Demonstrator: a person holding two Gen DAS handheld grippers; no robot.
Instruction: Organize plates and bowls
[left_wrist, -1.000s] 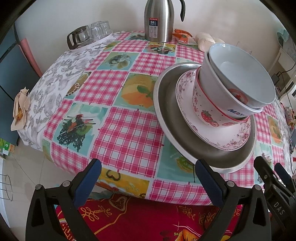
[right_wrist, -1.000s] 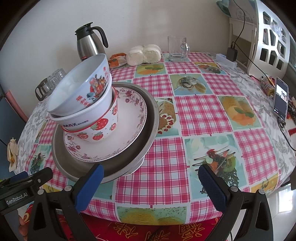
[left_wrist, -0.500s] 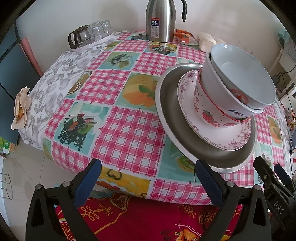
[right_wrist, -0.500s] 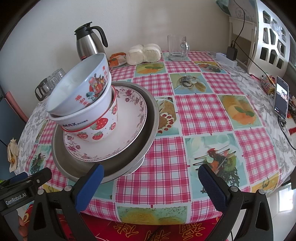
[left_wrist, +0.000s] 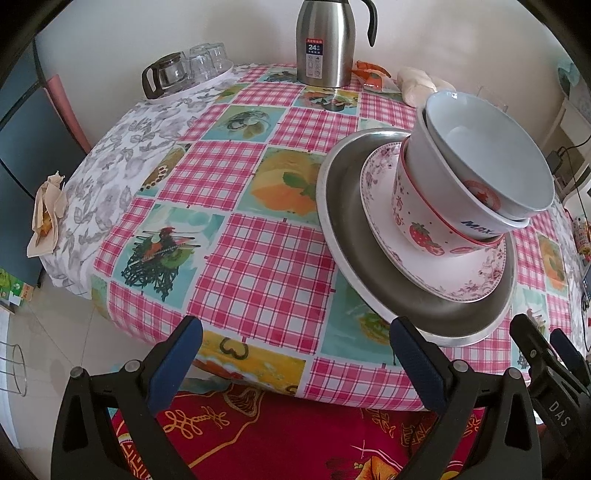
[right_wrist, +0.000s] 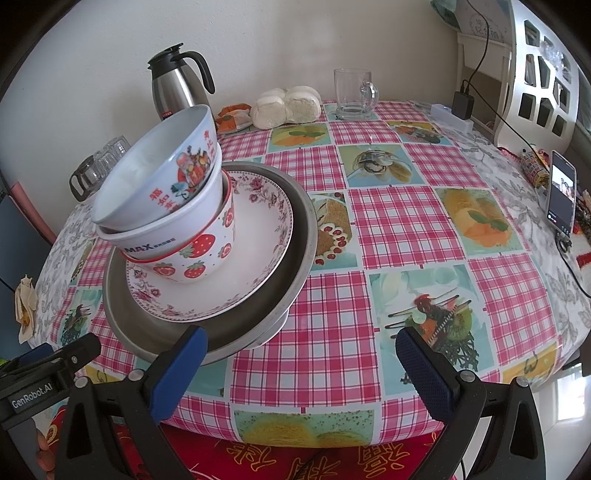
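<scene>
A stack of dishes stands on the checked table. A steel plate (left_wrist: 354, 236) (right_wrist: 295, 236) is at the bottom, a floral plate (left_wrist: 476, 280) (right_wrist: 255, 251) lies on it, and three nested bowls sit on top: a strawberry bowl (left_wrist: 417, 221) (right_wrist: 199, 258), a white bowl (right_wrist: 162, 236) and a top bowl (left_wrist: 491, 155) (right_wrist: 159, 173). My left gripper (left_wrist: 295, 354) is open and empty at the table's near edge, left of the stack. My right gripper (right_wrist: 303, 362) is open and empty, just in front of the stack's right side.
A steel thermos (left_wrist: 328, 40) (right_wrist: 177, 88), a tray of glasses (left_wrist: 184, 70), buns (right_wrist: 284, 107) and a glass mug (right_wrist: 351, 92) stand at the back. A phone (right_wrist: 561, 192) lies at the right edge. A red cloth (left_wrist: 295, 435) is below the table edge.
Both grippers have shifted only slightly; the view has drifted a little. The stack has not moved.
</scene>
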